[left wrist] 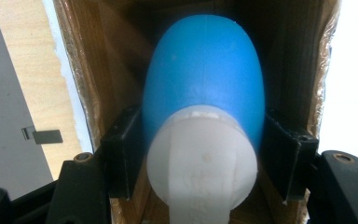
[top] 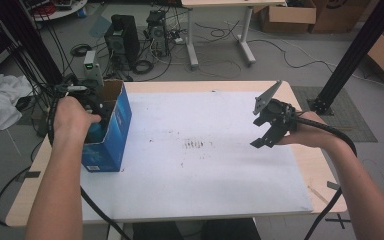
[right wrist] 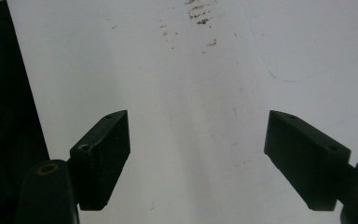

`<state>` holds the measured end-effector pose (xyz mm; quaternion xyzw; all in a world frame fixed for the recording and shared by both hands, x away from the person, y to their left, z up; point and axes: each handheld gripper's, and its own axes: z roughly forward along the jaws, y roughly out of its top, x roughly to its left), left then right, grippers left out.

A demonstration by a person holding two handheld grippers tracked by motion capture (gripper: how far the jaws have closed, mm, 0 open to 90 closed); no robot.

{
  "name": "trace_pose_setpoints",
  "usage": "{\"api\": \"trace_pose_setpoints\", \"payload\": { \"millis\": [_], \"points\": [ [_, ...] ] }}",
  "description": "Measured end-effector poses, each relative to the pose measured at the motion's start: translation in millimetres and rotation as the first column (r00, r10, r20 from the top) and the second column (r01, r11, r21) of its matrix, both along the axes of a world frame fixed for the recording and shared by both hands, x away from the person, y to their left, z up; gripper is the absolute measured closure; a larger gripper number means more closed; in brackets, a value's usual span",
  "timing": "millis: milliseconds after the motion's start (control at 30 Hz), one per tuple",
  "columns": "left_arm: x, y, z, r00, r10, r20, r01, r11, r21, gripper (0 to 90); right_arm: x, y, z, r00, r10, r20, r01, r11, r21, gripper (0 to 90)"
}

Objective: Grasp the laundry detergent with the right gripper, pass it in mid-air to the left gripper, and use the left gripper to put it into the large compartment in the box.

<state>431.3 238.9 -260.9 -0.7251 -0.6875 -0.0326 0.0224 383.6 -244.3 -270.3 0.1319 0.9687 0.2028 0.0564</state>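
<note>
We see the left gripper (left wrist: 203, 154) reaching down into an open blue cardboard box (top: 114, 131) that stands at the left edge of the table (top: 205, 150). In the left gripper view its two black jaws press against the two sides of a blue egg-shaped object with a white cap (left wrist: 204, 116), so the jaws are clamped on it. The blue rounded end points away from the camera, deeper into the box, and the white cap faces the camera, sitting between the jaws and partly in front of them. The brown inner walls of the box (left wrist: 107, 60) rise close on either side of the jaws, and a strip of pale wooden table edge shows past the wall on the left of that view. In the high view the left hand (top: 72, 117) covers the gripper at the mouth of the box, so we cannot make out the object itself there.

The right gripper (top: 265, 141) hangs over the right part of the white table cover (top: 205, 180), well apart from the box. In the right gripper view its jaws stand wide apart with nothing between them, above the bare white surface. A patch of small dark marks (top: 194, 144) lies near the middle of the cover, between the two grippers. Beyond the table we see computer towers (top: 122, 40), cables and cardboard boxes (top: 287, 15) on the floor.
</note>
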Motion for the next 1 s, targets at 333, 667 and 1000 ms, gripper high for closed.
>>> {"api": "trace_pose_setpoints", "payload": {
  "millis": [333, 667, 1000],
  "points": [
    [-0.3, 0.8, 0.2, 1.0000, 0.005, 0.001, -0.005, 1.0000, -0.008, 37.9, -0.1, -0.8, 0.5, 1.0000, -0.004, 0.000, 0.004, 1.000, 0.003, 22.1],
    [-1.4, 1.4, 4.1, 0.9999, -0.007, 0.010, 0.008, 0.9998, -0.017, 36.5, -1.4, -1.9, 0.1, 1.0000, -0.007, -0.003, 0.007, 1.000, 0.002, 22.1],
    [-8.6, 0.3, 28.8, 0.9977, -0.031, 0.060, 0.032, 0.9993, -0.017, 28.1, -3.1, -3.4, 4.5, 0.9999, -0.014, -0.002, 0.014, 1.000, 0.017, 22.0]
  ]
}}
